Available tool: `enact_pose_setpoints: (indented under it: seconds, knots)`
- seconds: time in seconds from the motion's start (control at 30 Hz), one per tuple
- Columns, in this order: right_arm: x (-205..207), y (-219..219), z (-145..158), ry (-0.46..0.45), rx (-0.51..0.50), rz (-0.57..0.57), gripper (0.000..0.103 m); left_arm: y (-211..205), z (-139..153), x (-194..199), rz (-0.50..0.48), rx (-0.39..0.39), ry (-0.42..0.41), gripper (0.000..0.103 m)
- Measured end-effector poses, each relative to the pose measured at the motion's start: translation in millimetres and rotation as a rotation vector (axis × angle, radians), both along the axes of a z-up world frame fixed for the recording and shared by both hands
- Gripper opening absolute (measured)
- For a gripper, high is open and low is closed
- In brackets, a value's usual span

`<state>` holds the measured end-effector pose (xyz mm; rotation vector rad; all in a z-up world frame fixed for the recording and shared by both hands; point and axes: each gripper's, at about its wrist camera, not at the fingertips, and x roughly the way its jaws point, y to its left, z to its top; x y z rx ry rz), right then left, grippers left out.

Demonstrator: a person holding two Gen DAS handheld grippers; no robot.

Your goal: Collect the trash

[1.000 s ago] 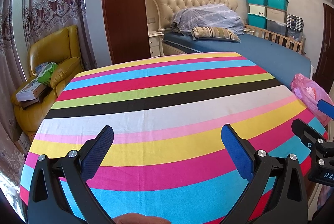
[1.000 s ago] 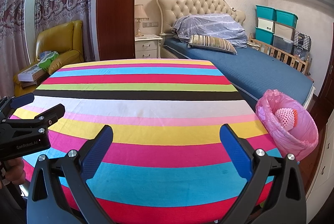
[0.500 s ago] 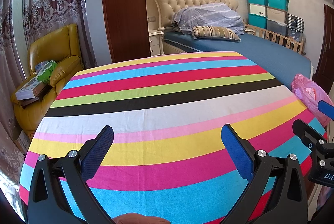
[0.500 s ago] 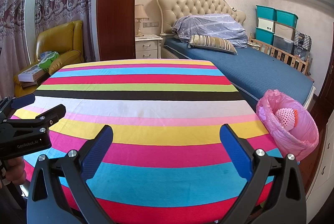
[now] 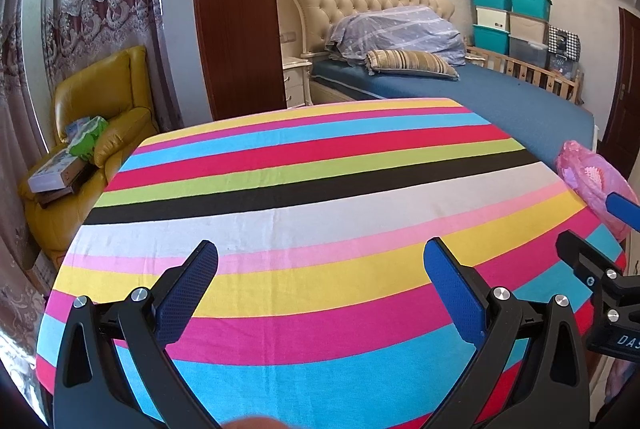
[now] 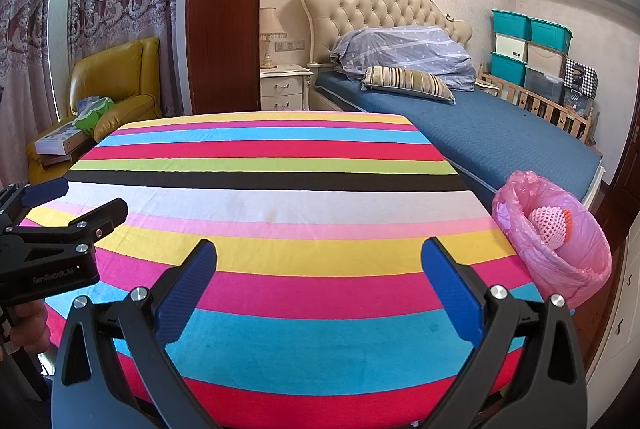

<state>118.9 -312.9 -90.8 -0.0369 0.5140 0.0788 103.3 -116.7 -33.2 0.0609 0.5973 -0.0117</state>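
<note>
A table with a bright striped cloth [image 5: 304, 213] fills both views [image 6: 272, 213]; I see no loose trash on it. A bin lined with a pink bag [image 6: 560, 257] stands off the table's right edge and holds a pink foam net with something orange [image 6: 548, 225]. The bin also shows in the left wrist view [image 5: 592, 181]. My left gripper [image 5: 320, 289] is open and empty over the near part of the cloth; it shows in the right wrist view too [image 6: 76, 205]. My right gripper [image 6: 318, 289] is open and empty beside it; it shows at the right of the left wrist view [image 5: 600, 229].
A bed with a blue cover [image 6: 500, 133] lies beyond the table on the right. A yellow armchair [image 5: 100, 117] with a box and a green bag stands at the left. A white nightstand [image 6: 284, 89], curtains and stacked storage boxes [image 6: 528, 45] line the walls.
</note>
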Motion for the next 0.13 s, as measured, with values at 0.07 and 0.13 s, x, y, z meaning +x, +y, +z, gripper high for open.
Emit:
enact_pose_setpoints:
  seconds: [0.07,0.13]
  knots:
    - [0.2,0.0,-0.1,0.000,-0.001,0.001,0.099,1.9,-0.2,0.2,0.005,-0.010,0.002,0.096]
    - [0.1,-0.5,-0.5,0.002,0.000,0.002,0.099,2.7,0.2,-0.4,0.008,-0.011,0.001,0.096]
